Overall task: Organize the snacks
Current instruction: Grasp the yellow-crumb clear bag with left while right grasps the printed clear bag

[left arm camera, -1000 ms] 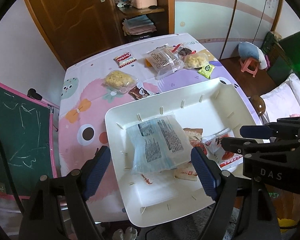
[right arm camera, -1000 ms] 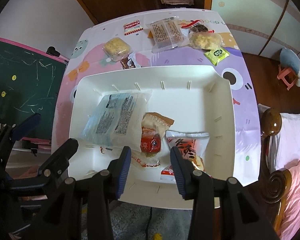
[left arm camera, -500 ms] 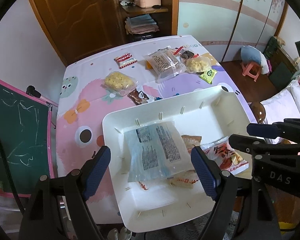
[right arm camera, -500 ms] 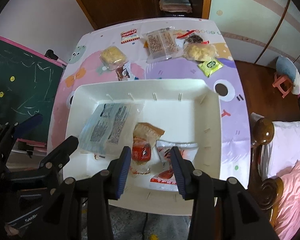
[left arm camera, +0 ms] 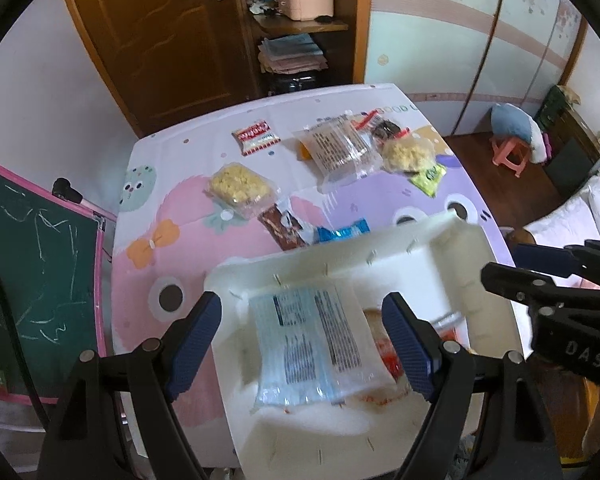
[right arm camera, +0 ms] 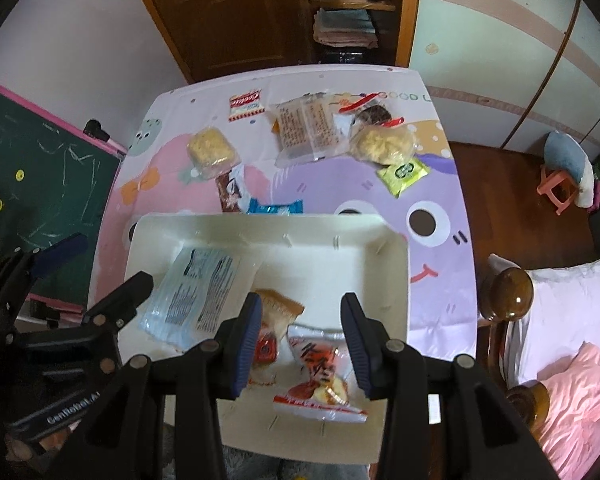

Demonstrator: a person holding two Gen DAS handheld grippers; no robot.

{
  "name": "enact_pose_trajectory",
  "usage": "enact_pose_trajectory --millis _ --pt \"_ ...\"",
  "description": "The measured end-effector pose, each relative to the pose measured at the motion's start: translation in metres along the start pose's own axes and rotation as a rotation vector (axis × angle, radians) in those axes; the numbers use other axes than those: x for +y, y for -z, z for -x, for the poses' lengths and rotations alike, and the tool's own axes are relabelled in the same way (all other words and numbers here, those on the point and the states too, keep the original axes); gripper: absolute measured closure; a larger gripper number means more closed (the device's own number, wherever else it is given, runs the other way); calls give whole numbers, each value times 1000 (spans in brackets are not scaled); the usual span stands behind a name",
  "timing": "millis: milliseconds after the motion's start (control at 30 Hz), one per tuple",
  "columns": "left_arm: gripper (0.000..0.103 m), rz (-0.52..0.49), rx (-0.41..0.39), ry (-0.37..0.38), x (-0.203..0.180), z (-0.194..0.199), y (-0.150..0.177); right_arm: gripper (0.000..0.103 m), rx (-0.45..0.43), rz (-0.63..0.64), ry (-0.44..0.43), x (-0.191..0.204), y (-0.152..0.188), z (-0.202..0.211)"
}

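A white tray (right arm camera: pixel 392 280) lies at the near end of the table and also shows in the left wrist view (left arm camera: pixel 452 264). In it lie a clear blue-tinted packet (right arm camera: pixel 196 288) (left arm camera: pixel 312 344), an orange packet (right arm camera: pixel 278 304) and red-and-white packets (right arm camera: pixel 320 376). Loose snacks lie beyond: a yellow cake packet (right arm camera: pixel 212 152), a red-white packet (right arm camera: pixel 244 104), a clear biscuit packet (right arm camera: pixel 308 128), a green sachet (right arm camera: pixel 404 172), a blue wrapper (right arm camera: pixel 274 206). My left gripper (left arm camera: pixel 302 348) is open above the tray's left part. My right gripper (right arm camera: pixel 302 344) is open above its near side. Both are empty.
A green chalkboard (right arm camera: pixel 40 184) stands left of the table. A bed with pink bedding (right arm camera: pixel 572 392) and a wooden bedpost (right arm camera: pixel 512 296) lie to the right. A wooden door and shelf (left arm camera: pixel 296 40) stand behind the table. A pink stool (right arm camera: pixel 560 184) is on the floor.
Both grippers have pulled back and up from the table. The tray now sits lower in both views and more of the table and loose snacks shows. Both stay open.
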State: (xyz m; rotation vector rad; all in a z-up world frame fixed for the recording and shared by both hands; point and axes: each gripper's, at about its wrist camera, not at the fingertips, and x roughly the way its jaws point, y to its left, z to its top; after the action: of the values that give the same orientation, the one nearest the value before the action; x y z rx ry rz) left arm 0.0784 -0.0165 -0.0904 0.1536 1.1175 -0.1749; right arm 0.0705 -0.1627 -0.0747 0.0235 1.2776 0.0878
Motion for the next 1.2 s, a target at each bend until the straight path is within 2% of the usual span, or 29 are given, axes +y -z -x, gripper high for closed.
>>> enact_pose_trajectory --millis 233,467,533,567,600,833,900,1200 --pt "21 63 -37 -36 24 -12 -43 62 -52 -31 -28 -24 -37 2" --pt "21 128 -46 -61 55 -39 -89 62 -97 -33 -36 -48 -97 -14" --pt "21 151 -35 -56 65 -53 -105 59 -105 -37 -66 -52 -119 -25" --pt "21 159 -30 -57 69 -59 -110 53 -105 -39 -80 -53 -127 -31" --pt "21 168 -22 -54 73 -67 -116 47 -103 -41 -91 -54 -138 -40" --pt "21 294 91 -13 103 -142 -150 34 -71 12 -86 -34 -186 -102" --pt "21 337 127 -3 112 -165 -155 25 -65 44 -65 -24 -196 -123" --pt "21 481 268 -12 128 -246 -148 19 20 119 20 5 -205 -201"
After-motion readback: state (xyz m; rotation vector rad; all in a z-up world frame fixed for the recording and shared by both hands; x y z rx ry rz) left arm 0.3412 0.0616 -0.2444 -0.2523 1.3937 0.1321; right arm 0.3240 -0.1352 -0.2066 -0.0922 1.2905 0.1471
